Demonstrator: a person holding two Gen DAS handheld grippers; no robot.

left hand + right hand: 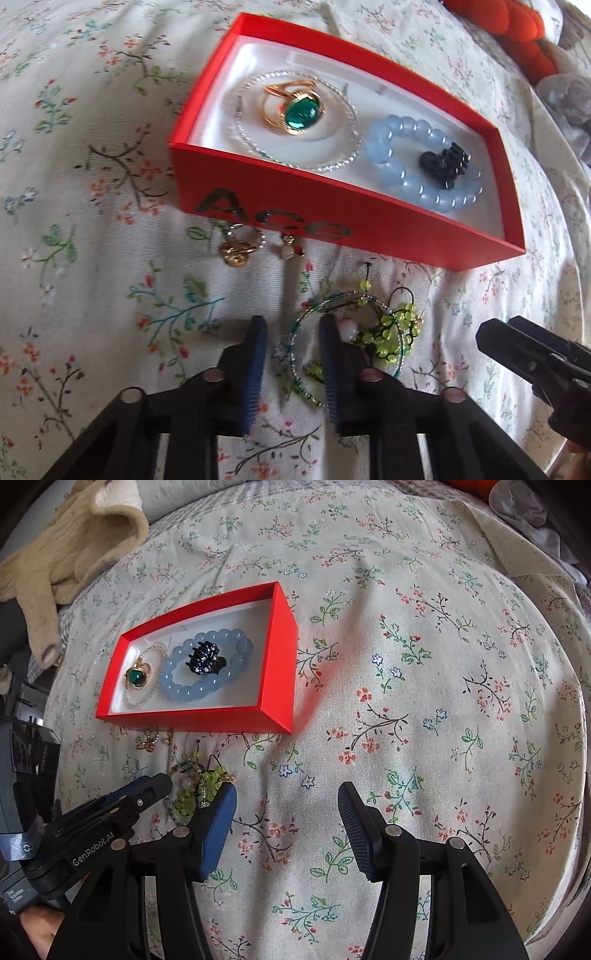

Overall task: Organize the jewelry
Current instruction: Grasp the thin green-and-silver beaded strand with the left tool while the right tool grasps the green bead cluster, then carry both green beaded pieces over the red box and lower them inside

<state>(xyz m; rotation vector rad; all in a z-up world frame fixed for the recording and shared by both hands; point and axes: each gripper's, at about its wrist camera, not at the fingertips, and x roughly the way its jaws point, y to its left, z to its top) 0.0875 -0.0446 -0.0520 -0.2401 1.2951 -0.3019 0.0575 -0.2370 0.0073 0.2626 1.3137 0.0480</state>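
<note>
A red box (295,218) (258,716) lies on the floral cloth. It holds a gold ring with a green stone (299,112) (137,677), a silver chain (332,162), a blue bead bracelet (402,173) (207,696) and a black hair claw (445,162) (203,659). In front of the box lie a gold charm (234,253), a small white and red earring (290,251), and a green bead and bangle tangle (384,330) (201,788). My left gripper (293,325) is open, its right finger on the bangle's edge. My right gripper (288,797) is open and empty, to the right of the tangle.
The floral cloth (424,664) covers a soft surface. A beige knitted garment (70,550) lies at the far left in the right wrist view. An orange plush item (513,33) and clear wrapping (565,99) sit at the far right in the left wrist view.
</note>
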